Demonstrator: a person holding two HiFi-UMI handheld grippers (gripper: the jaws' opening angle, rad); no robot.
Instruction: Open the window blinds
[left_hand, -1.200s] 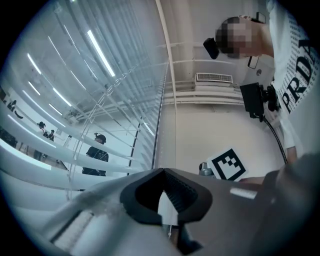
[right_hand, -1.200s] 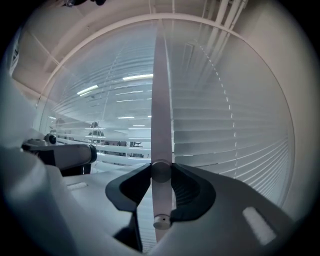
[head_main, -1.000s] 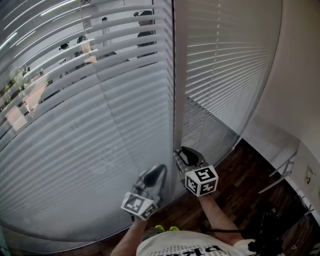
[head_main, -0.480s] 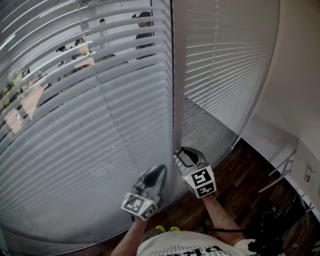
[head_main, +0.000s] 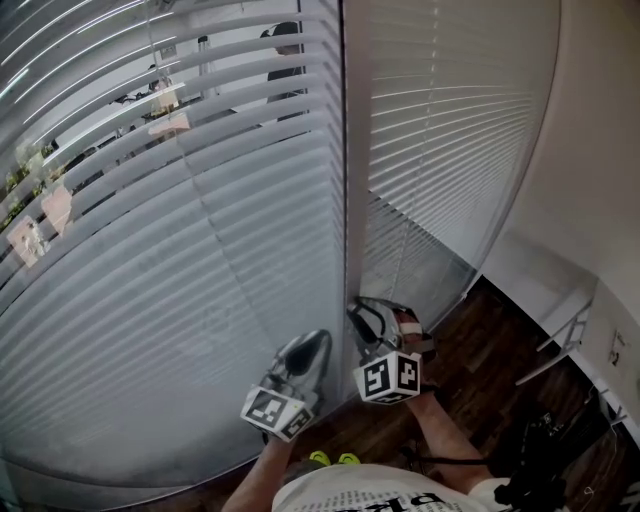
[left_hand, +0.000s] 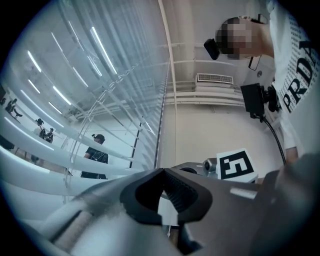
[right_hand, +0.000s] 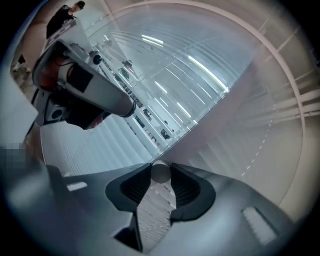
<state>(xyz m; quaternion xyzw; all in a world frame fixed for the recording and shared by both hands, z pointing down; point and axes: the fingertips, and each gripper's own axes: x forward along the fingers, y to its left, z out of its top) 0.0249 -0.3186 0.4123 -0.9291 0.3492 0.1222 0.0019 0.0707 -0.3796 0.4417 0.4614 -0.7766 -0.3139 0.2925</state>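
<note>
Two sets of white window blinds hang before me: the left blinds (head_main: 200, 250) with slats tilted apart near the top, the right blinds (head_main: 450, 150) with slats lying flat. A grey upright frame post (head_main: 352, 200) divides them. My right gripper (head_main: 372, 312) is at the foot of that post, shut on the round tilt wand (right_hand: 160, 172), whose end shows between its jaws. The thin wand (left_hand: 169, 75) runs up along the post. My left gripper (head_main: 315, 345) sits just left of it, shut with nothing between its fingers.
Dark wood floor (head_main: 500, 350) lies at the lower right, with a white wall (head_main: 600, 150) and a white ledge (head_main: 560, 300) beside it. A bead cord (right_hand: 265, 137) hangs by the right blinds. A person (head_main: 285, 40) stands beyond the glass.
My right gripper has twisted on the wand, its marker cube rolling down and leftward. The upper slats of the left blinds have shifted slightly. The left gripper has stayed put.
</note>
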